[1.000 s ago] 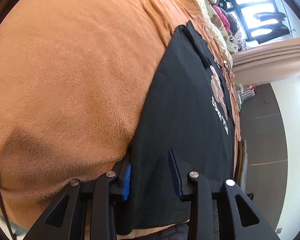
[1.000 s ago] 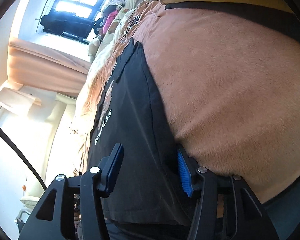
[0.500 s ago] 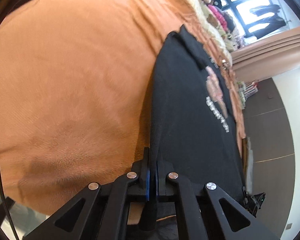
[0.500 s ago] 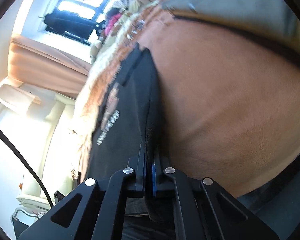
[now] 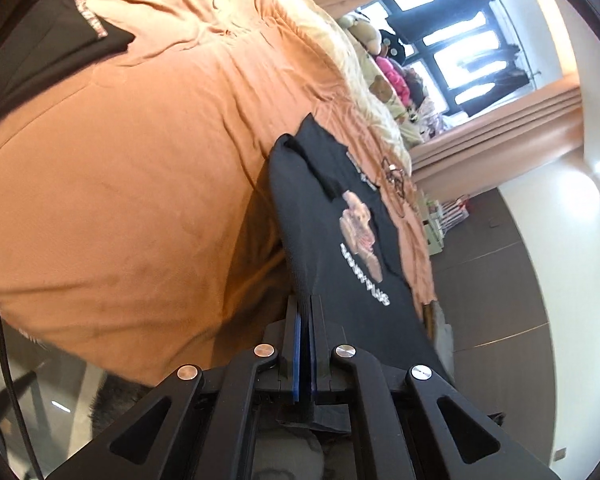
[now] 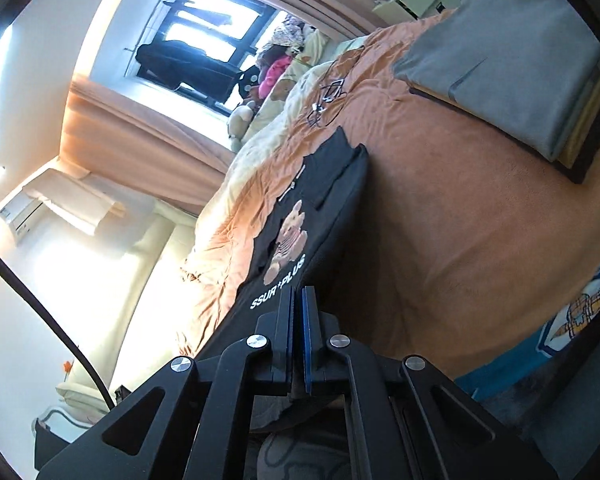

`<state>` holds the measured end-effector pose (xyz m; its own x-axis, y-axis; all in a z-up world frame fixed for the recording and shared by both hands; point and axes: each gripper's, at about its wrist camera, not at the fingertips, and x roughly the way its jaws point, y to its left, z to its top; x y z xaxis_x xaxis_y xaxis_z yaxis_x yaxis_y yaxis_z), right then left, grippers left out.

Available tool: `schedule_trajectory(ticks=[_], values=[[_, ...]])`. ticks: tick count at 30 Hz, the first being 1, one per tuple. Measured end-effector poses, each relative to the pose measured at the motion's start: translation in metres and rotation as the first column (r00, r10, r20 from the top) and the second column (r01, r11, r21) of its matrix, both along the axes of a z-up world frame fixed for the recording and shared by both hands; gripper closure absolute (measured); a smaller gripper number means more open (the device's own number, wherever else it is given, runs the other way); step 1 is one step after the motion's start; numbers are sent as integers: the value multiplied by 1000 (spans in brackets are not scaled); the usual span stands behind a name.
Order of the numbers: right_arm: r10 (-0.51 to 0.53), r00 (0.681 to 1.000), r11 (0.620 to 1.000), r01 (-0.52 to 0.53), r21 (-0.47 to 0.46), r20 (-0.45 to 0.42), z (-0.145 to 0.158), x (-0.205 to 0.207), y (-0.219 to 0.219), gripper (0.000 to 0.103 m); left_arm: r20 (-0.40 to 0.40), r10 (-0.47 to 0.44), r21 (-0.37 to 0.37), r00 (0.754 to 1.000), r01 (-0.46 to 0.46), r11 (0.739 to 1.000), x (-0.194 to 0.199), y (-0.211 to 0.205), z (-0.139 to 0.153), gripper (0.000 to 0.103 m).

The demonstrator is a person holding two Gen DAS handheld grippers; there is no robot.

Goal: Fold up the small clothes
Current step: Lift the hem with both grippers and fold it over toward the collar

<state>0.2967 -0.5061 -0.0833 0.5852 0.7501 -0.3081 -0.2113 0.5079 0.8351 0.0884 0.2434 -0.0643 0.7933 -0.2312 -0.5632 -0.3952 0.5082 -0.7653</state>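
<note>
A black T-shirt (image 5: 324, 216) with a bear print and white lettering lies on the orange bed cover (image 5: 132, 184); it also shows in the right wrist view (image 6: 312, 216). My left gripper (image 5: 305, 320) is shut on the shirt's near hem at one side edge. My right gripper (image 6: 297, 312) is shut on the hem at the other side edge. Both hold the near end lifted above the bed, while the collar end rests on the cover. The sleeves are folded in.
A second black garment (image 5: 48, 32) lies at the far left of the bed. A stack of folded clothes with a grey one on top (image 6: 512, 68) sits at the right. Glasses and a cable (image 6: 328, 96) lie beyond the shirt. Soft toys (image 5: 380, 68) line the window.
Both grippers closed on the shirt's near hem corners, then rose and pulled back, lifting the near end of the shirt off the bed cover.
</note>
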Motion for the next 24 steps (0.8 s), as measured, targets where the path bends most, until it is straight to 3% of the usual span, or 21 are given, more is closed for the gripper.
schedule_trajectory(ticks=[18,24], values=[[-10,992,986,-11,167,125,-9,-49,-33,103,133,77,-80,988,-67,995,-124,-17,57,101],[-19,987,980,-13,199,159,-18,-42,-34,103,171,75,-69,982,-64,996,-140,-16,78,101]])
